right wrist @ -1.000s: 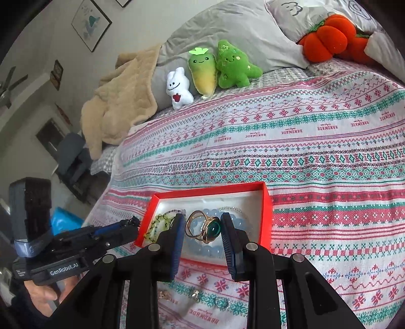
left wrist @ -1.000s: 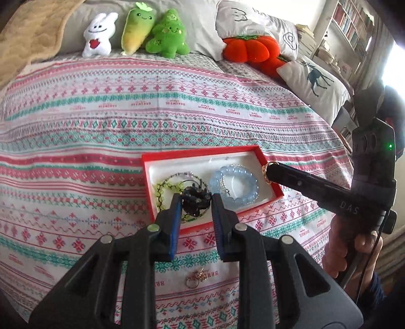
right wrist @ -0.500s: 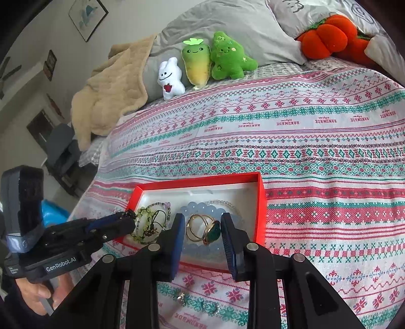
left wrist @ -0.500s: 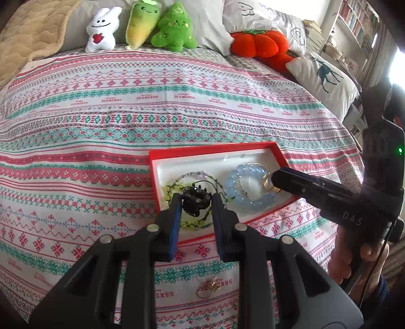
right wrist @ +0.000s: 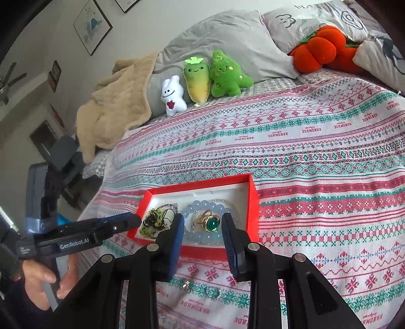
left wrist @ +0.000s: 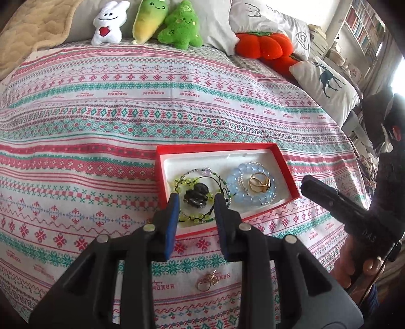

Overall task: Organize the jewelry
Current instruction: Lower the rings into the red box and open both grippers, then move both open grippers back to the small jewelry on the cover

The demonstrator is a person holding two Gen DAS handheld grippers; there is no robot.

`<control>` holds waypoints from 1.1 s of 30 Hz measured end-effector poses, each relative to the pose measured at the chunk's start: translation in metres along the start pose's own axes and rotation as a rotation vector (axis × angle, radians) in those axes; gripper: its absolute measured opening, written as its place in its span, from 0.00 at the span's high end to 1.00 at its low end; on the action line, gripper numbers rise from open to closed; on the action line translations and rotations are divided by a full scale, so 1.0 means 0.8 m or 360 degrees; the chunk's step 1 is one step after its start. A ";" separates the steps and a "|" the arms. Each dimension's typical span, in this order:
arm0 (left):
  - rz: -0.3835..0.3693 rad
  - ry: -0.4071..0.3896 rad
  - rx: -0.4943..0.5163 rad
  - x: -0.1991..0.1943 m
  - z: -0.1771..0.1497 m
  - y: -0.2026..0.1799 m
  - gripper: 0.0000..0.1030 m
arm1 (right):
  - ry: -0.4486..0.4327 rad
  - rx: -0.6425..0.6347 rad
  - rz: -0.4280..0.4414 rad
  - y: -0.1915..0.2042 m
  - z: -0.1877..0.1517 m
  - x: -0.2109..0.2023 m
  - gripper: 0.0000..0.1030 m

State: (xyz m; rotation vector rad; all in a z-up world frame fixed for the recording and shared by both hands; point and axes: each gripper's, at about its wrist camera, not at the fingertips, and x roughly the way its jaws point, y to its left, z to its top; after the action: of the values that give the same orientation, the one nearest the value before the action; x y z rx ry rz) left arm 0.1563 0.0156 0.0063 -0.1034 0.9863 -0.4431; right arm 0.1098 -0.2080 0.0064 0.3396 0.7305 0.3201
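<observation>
A red jewelry box point(left wrist: 283, 174) with a white lining lies open on the patterned bedspread point(left wrist: 126, 114). Inside it, toward nine o'clock, a green beaded bracelet point(left wrist: 188, 182) rings a dark, lumpy piece point(left wrist: 197, 196); toward three o'clock a pale blue beaded bracelet point(left wrist: 240, 197) lies flat, and a gold ring point(left wrist: 259, 182) rests inside its loop. From the right wrist that ring's green stone point(right wrist: 212, 224) shows.

The left gripper point(left wrist: 196, 203) hangs over the box's near edge, its jaws narrowly parted and opening; the dark piece sits in line between the blue pads, which do not press on it. The right gripper point(right wrist: 202, 226) is also narrowly parted and holds nothing; in its own view the gold ring lies beyond the gap between its fingers, free of them. From the left wrist it sits at three o'clock of the box, outside the rim.

Small gold pieces point(left wrist: 207, 279) lie on the bedspread at six o'clock of the box. Plush toys point(left wrist: 149, 21) line the pillows at twelve o'clock.
</observation>
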 end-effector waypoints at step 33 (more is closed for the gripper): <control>0.0061 0.0127 0.0440 0.008 -0.134 -0.033 0.59 | 0.0096 -0.0065 0.0057 -0.023 -0.057 0.016 0.54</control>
State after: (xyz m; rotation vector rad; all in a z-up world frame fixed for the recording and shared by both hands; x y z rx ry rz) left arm 0.0628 0.0011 -0.0508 0.1834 0.9945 -0.5472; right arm 0.0902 -0.2109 -0.0400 0.3059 0.7769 0.3799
